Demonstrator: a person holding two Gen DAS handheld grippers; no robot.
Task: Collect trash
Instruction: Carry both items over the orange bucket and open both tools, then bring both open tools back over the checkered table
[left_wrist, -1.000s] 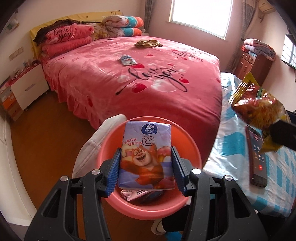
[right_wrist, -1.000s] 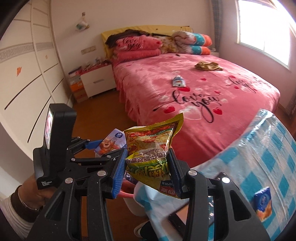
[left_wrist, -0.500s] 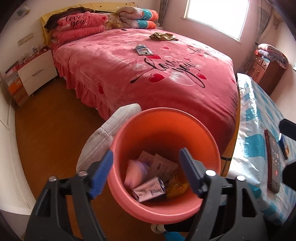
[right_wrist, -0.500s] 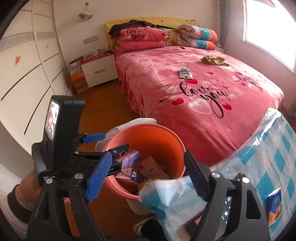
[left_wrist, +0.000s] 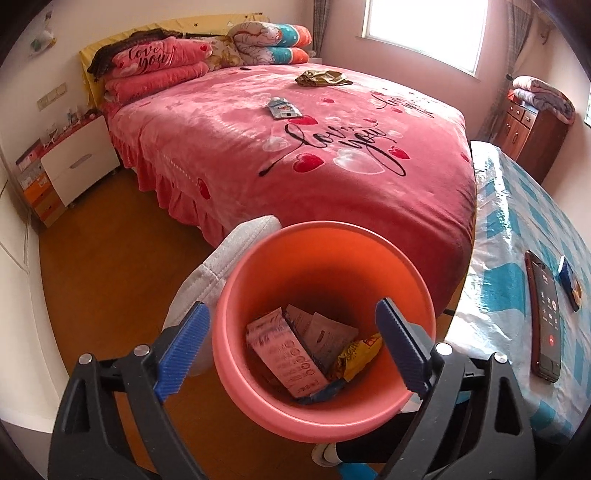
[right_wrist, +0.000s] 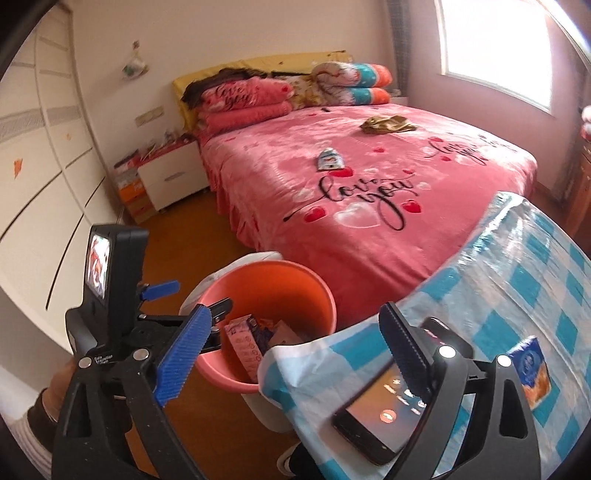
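Observation:
An orange bin (left_wrist: 258, 280) stands below my left gripper (left_wrist: 291, 350), which is open and empty over its mouth. Inside lie a pink tissue pack (left_wrist: 284, 350), paper wrappers (left_wrist: 325, 332) and a yellow snack bag (left_wrist: 356, 352). My right gripper (right_wrist: 291, 354) is open and empty, over the table corner beside the bin (right_wrist: 295, 280). On the pink bed lie a blue wrapper (left_wrist: 282, 109) and a crumpled gold wrapper (left_wrist: 321, 77); both also show in the right wrist view, blue (right_wrist: 330, 159) and gold (right_wrist: 386, 123).
A table with a blue checked cloth (right_wrist: 535, 273) holds a phone (right_wrist: 391, 402) and a small blue packet (right_wrist: 530, 369). A white stool (left_wrist: 225, 266) stands behind the bin. A white nightstand (left_wrist: 77, 166) is left of the bed, a wooden cabinet (left_wrist: 532, 125) at the right.
Both grippers opened: the tissue pack dropped from the left and the snack bag from the right into the bin. Both grippers have since drawn back a little.

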